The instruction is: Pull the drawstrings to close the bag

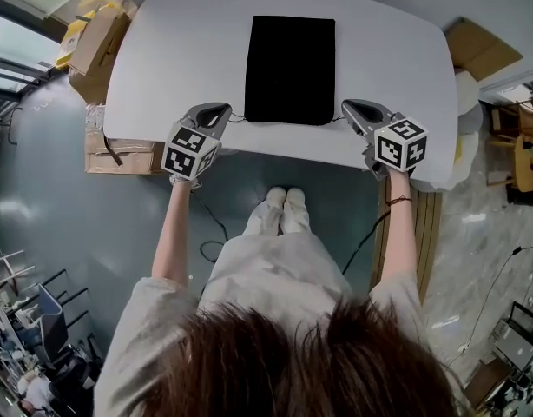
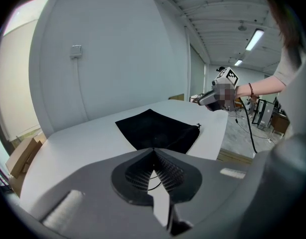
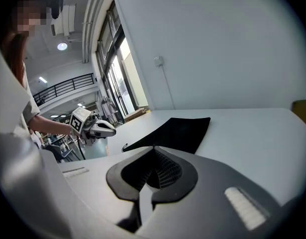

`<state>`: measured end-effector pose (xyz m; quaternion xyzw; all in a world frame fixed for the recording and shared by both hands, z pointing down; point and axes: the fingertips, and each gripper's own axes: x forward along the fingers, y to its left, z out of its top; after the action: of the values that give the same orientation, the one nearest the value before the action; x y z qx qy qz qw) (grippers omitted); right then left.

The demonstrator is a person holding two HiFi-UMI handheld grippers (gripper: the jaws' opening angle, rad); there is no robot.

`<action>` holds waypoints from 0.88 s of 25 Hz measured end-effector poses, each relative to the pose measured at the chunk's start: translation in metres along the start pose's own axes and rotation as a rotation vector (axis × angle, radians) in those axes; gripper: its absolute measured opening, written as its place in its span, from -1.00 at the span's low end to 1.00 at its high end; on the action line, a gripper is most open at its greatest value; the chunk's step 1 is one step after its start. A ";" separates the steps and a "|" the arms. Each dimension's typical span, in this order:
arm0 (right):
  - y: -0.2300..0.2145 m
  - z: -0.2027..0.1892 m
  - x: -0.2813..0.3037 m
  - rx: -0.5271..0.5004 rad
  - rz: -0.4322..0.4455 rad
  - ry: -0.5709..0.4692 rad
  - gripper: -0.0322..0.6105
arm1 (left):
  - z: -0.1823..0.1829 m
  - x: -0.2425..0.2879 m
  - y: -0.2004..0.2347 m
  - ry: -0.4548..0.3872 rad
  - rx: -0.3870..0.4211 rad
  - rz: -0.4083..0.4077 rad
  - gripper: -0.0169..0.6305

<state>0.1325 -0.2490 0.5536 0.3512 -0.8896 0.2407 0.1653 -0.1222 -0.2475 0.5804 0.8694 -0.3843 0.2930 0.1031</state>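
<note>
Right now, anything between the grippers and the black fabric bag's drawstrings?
Nothing visible: left gripper and right gripper, shut, flank the black fabric bag's near corners, where its thin drawstrings trail over bare white table.

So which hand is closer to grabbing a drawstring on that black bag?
Left, narrowly. The left gripper and right gripper both sit shut beside the bag, but a thin drawstring shows just under the left gripper's fingers in its own view; none shows at the right's.
</note>
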 end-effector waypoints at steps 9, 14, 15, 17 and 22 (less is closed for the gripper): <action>-0.011 -0.020 0.010 -0.032 0.000 0.090 -0.86 | -0.018 0.013 0.000 0.066 0.045 -0.047 -0.97; -0.017 -0.036 0.017 -0.054 0.018 0.168 -0.86 | -0.030 0.020 0.002 0.114 0.099 -0.083 -0.97; -0.019 -0.039 0.018 -0.062 0.018 0.183 -0.86 | -0.033 0.022 0.002 0.124 0.113 -0.092 -0.97; -0.021 -0.044 0.019 -0.073 0.021 0.212 -0.75 | -0.037 0.025 0.001 0.143 0.136 -0.111 -0.96; -0.024 -0.056 0.024 -0.131 0.033 0.299 -0.65 | -0.046 0.032 0.001 0.182 0.162 -0.148 -0.84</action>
<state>0.1395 -0.2475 0.6187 0.2854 -0.8744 0.2344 0.3145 -0.1259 -0.2494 0.6364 0.8707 -0.2833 0.3923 0.0881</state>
